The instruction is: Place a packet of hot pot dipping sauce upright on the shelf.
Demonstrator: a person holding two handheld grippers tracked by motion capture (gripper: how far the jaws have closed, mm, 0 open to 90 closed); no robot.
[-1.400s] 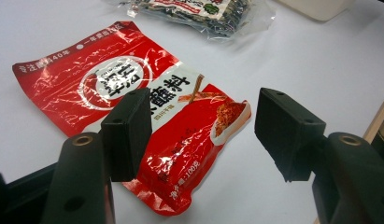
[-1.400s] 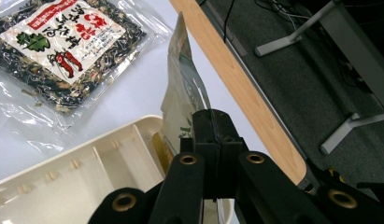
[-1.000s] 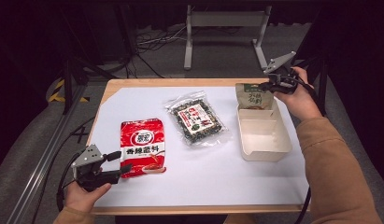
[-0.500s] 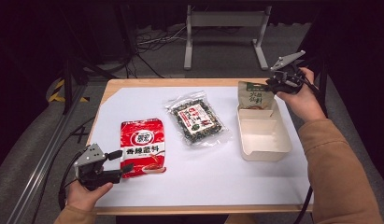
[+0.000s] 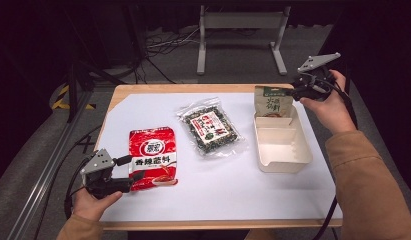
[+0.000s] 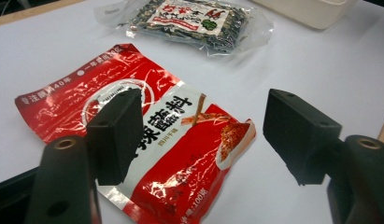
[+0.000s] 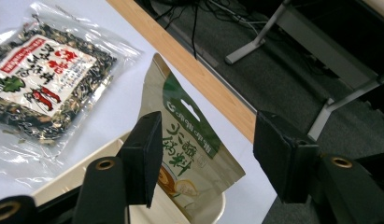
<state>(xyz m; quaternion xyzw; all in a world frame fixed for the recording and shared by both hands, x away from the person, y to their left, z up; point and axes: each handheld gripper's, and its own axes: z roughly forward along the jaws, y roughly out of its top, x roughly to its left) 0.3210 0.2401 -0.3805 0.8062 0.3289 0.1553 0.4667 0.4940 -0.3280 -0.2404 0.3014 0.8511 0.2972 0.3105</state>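
Observation:
A red noodle-seasoning packet [image 5: 152, 157] [image 6: 133, 121] lies flat at the table's front left. My left gripper [image 5: 134, 169] [image 6: 203, 135] hovers open at its near corner, one jaw over the packet and the other over bare table. A tan and green pouch [image 5: 273, 102] [image 7: 189, 154] stands tilted in the far end of the cream box [image 5: 285, 169] [image 7: 87, 158]. My right gripper [image 5: 292, 92] [image 7: 208, 154] is open just right of the pouch's top, with nothing between its jaws.
A clear bag of dark dried food with a red label [image 5: 210, 127] [image 6: 194, 18] [image 7: 35, 79] lies mid-table. The white sheet [image 5: 233, 190] covers most of the wooden table. A metal stand [image 5: 240, 30] and cables lie on the floor beyond the far edge.
The right gripper has drawn back slightly to the right, and the pouch now stands more upright in the box's far end. The left gripper has hardly moved.

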